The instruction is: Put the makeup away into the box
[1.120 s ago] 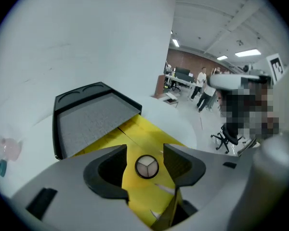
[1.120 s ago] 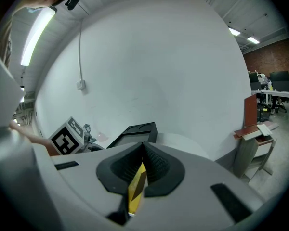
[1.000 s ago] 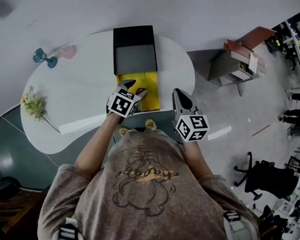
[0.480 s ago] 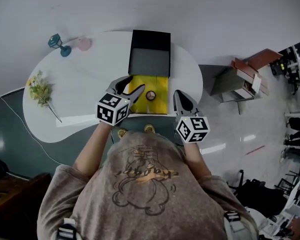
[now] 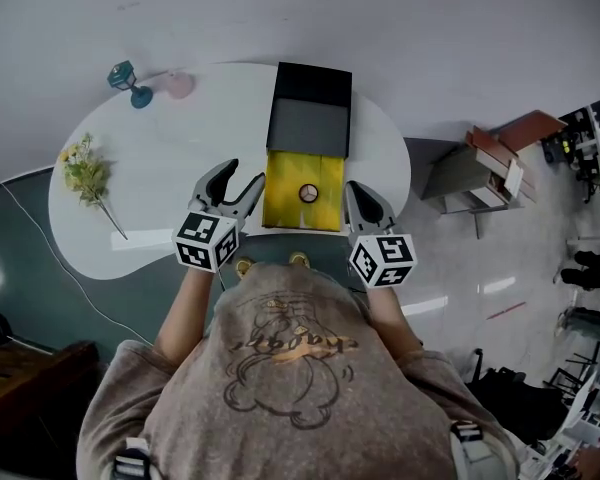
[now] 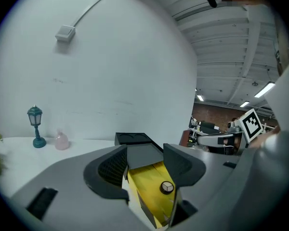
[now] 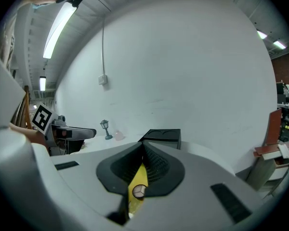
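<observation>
A yellow open box (image 5: 302, 190) lies on the white table (image 5: 160, 158), just in front of a black box (image 5: 311, 81) with a grey panel. A small round makeup pot (image 5: 307, 193) sits inside the yellow box. My left gripper (image 5: 242, 173) hovers left of the yellow box, open and holding nothing. In the left gripper view the pot (image 6: 167, 187) and the yellow box (image 6: 149, 196) show through the gap of the left gripper (image 6: 144, 150). My right gripper (image 5: 352, 185) stands at the yellow box's right edge, shut and empty. Below the right gripper (image 7: 143, 148) the pot (image 7: 138, 191) shows.
A teal lamp figurine (image 5: 128, 78) and a pink bottle (image 5: 180, 85) stand at the table's far left, and a flower sprig (image 5: 85, 173) lies at its left end. Two small gold round things (image 5: 243, 265) sit by the near edge. A low cabinet (image 5: 470, 173) stands to the right.
My left gripper has drawn back from over the yellow box, up and to the left. The round pot, hidden under it before, now lies uncovered in the box. The right gripper shifted slightly.
</observation>
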`<action>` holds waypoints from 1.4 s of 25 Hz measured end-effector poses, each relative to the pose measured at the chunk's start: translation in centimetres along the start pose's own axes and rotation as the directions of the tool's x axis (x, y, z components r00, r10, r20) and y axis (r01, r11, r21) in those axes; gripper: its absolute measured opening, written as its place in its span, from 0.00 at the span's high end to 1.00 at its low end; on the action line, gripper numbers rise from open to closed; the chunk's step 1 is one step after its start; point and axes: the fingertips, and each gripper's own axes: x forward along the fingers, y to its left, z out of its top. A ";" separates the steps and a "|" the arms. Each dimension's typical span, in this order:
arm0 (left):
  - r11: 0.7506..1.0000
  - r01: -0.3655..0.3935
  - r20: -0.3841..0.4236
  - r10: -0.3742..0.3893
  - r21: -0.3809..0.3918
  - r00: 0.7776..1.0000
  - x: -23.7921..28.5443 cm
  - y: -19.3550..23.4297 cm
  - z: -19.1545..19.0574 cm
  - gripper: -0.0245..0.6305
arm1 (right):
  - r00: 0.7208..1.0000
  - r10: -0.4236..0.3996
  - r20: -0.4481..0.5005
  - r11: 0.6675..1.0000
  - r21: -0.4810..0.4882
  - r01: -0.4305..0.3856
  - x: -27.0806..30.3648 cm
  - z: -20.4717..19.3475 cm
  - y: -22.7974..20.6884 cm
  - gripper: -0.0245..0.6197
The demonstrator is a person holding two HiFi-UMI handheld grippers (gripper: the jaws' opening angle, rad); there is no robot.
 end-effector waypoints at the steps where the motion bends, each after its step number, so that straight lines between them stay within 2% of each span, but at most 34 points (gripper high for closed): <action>1: 1.000 -0.013 0.010 0.014 -0.002 1.000 -0.4 0.3 -0.2 0.58 | 1.000 0.002 -0.001 1.000 -0.003 -0.002 0.0 0.0 0.1 0.96; 11: 0.997 -0.083 0.039 0.083 -0.010 0.996 -2.3 2.0 -1.1 0.60 | 1.000 0.000 -0.002 1.000 -0.007 0.000 -0.1 -0.6 0.8 0.96; 24: 0.996 -0.091 0.029 0.091 -0.012 0.995 -2.7 2.2 -2.1 0.86 | 1.000 -0.001 -0.006 1.000 -0.014 0.001 -0.3 -1.2 1.0 0.96; 35: 0.993 -0.117 0.015 0.117 -0.028 0.993 -2.9 2.9 -2.5 0.93 | 1.000 0.005 -0.012 1.000 -0.013 -0.005 -0.4 -1.7 1.1 0.96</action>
